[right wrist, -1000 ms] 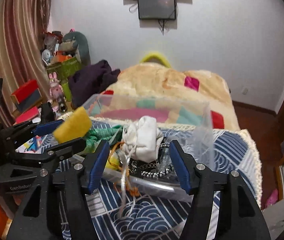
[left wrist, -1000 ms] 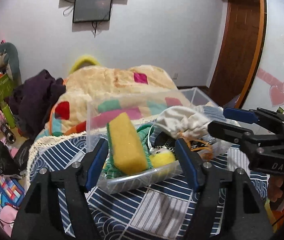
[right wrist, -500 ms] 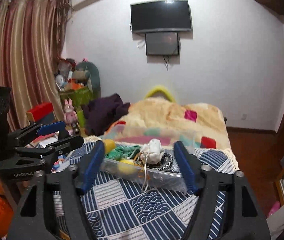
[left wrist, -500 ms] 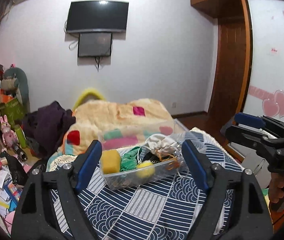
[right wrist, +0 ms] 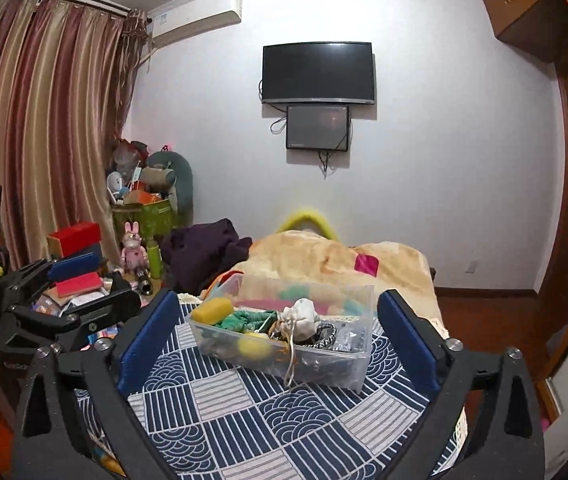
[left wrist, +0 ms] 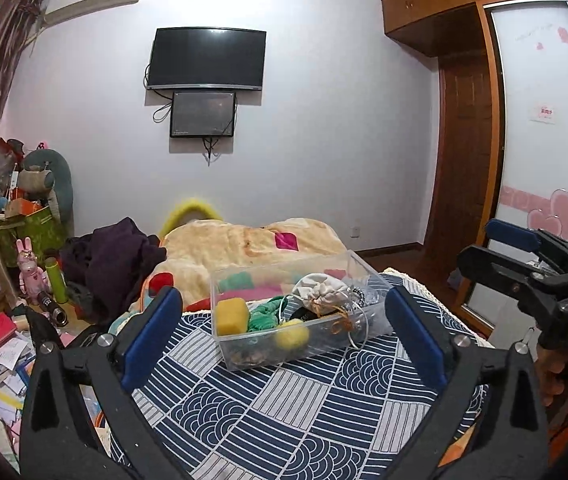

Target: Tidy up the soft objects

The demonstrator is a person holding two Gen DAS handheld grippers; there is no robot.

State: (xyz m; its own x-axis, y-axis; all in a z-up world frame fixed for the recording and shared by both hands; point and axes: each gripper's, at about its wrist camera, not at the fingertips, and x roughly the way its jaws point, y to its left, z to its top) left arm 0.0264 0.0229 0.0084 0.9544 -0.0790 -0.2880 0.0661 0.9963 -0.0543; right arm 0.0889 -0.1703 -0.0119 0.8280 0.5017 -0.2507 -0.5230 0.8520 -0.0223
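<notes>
My left wrist camera looks forward between my left gripper (left wrist: 284,332) and slightly down at the clear bin (left wrist: 284,356) in the lower centre, a little way off, with my right gripper (left wrist: 484,248) at the right edge. My right wrist camera faces the same way; its bin (right wrist: 324,372) sits lower centre, my left gripper at the left edge. Both share the wall TV (left wrist: 206,59) in the upper centre.

Sponge (left wrist: 231,316), ball (left wrist: 292,333) and pouch (left wrist: 322,294) lie in bin (left wrist: 284,354) on cloth (left wrist: 268,408).

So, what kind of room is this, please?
Most likely a bedroom: a bed under a blanket, a TV on the wall, and a wardrobe beside it.
</notes>
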